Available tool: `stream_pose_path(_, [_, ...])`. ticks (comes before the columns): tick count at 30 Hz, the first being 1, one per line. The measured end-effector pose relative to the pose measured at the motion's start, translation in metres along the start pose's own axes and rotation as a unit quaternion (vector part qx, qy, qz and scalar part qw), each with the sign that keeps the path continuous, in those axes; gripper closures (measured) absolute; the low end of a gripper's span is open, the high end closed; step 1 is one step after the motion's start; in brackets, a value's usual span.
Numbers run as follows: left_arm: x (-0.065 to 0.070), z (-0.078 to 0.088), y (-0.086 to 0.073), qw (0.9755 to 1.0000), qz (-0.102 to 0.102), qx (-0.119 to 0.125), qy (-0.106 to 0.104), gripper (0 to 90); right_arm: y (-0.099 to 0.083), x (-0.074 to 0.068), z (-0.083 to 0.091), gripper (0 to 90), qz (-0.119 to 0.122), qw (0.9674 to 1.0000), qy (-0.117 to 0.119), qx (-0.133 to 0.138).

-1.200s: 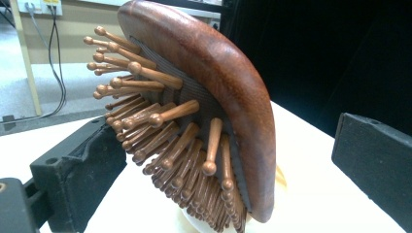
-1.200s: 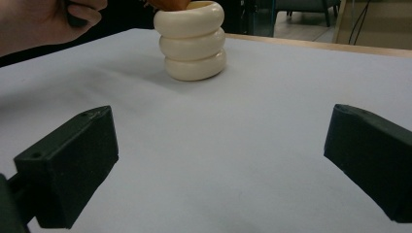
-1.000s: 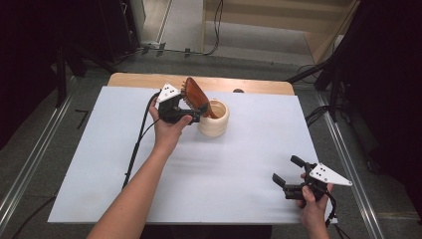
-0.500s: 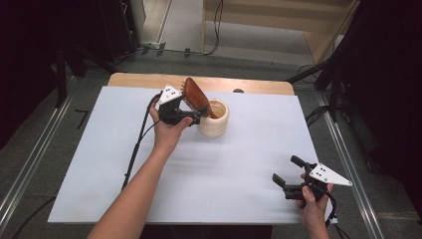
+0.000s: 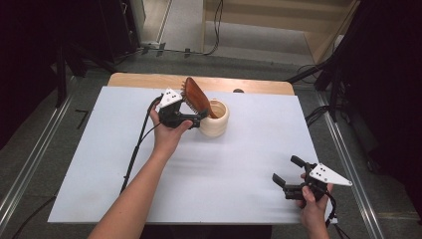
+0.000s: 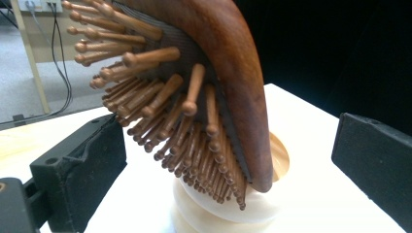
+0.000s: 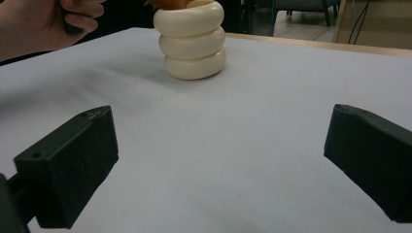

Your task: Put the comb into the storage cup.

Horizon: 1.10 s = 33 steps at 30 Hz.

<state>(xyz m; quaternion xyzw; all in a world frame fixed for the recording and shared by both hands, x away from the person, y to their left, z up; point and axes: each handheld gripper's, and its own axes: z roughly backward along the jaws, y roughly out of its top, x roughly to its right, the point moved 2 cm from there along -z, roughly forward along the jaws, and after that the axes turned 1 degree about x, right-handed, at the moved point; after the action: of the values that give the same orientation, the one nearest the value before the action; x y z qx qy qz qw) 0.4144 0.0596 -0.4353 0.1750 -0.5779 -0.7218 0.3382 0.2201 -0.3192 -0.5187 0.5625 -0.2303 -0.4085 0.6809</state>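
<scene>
The counter (image 5: 239, 84) is a wooden top, its bare wood showing as a strip along the far edge. A pale sheet (image 5: 209, 174) covers nearly all of the counter, lying flat and reaching the near edge. A cream ribbed holder (image 5: 215, 119) stands upright directly on the sheet, toward the far side and slightly left of centre. A black cable (image 5: 133, 159) trails across the left part of the sheet toward the near edge.

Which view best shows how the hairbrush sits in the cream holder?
The left gripper view: the hairbrush fills it, head up, leaning in the cream holder between the open left tongs. The high view shows it small; the right gripper view catches a sliver at the holder's rim.
</scene>
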Motion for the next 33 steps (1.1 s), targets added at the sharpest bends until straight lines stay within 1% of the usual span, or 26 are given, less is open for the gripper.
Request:
stream_pose_path(10, [-0.001, 0.002, -0.004, 1.0, 0.002, 0.0, 0.002, 0.0, 0.0, 0.0, 0.0, 0.0, -0.001, 1.0, 0.0, 0.0])
stream_pose_path(17, [-0.001, 0.007, -0.007, 1.0, -0.002, 0.001, 0.005, 0.0, 0.0, 0.0, 0.0, 0.0, 0.0, 1.0, 0.0, 0.0])
stream_pose_path(24, [-0.001, 0.015, -0.011, 0.9999, -0.006, 0.004, 0.01, 0.0, 0.0, 0.0, 0.0, 0.0, 0.001, 1.0, 0.001, -0.001])
stream_pose_path(29, [-0.001, 0.023, -0.015, 0.9998, -0.014, 0.005, 0.013, 0.0, 0.0, 0.0, 0.0, 0.0, 0.001, 1.0, 0.0, -0.001])
stream_pose_path(33, [-0.001, 0.029, -0.019, 0.9997, -0.014, 0.007, 0.016, 0.0, 0.0, -0.001, 0.0, 0.0, 0.002, 1.0, 0.0, -0.001])
